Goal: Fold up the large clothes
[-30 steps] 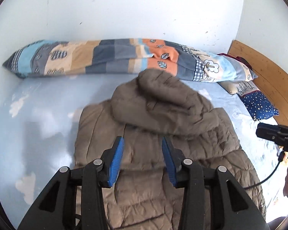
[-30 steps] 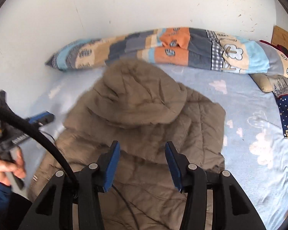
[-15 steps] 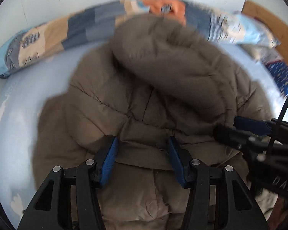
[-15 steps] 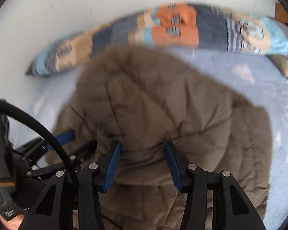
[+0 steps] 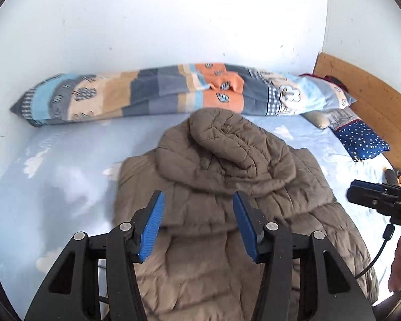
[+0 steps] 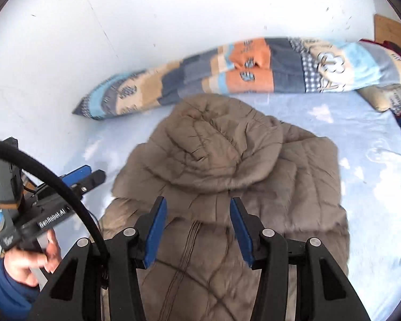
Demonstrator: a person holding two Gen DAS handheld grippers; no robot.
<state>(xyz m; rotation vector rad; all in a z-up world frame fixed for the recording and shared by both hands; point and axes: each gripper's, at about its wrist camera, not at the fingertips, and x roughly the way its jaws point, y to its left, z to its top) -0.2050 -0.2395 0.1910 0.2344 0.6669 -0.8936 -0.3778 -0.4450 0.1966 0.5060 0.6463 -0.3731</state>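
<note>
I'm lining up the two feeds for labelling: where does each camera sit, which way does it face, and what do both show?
Left wrist: sits on the left claw, looking down along its open blue pads at the brown padded jacket on the bed; the right claw and its hand show at right.
Right wrist: sits on the right claw, same downward aim; the left claw, its hand and blue sleeve show at left.
Shared: jacket, patchwork duvet, white wall.
</note>
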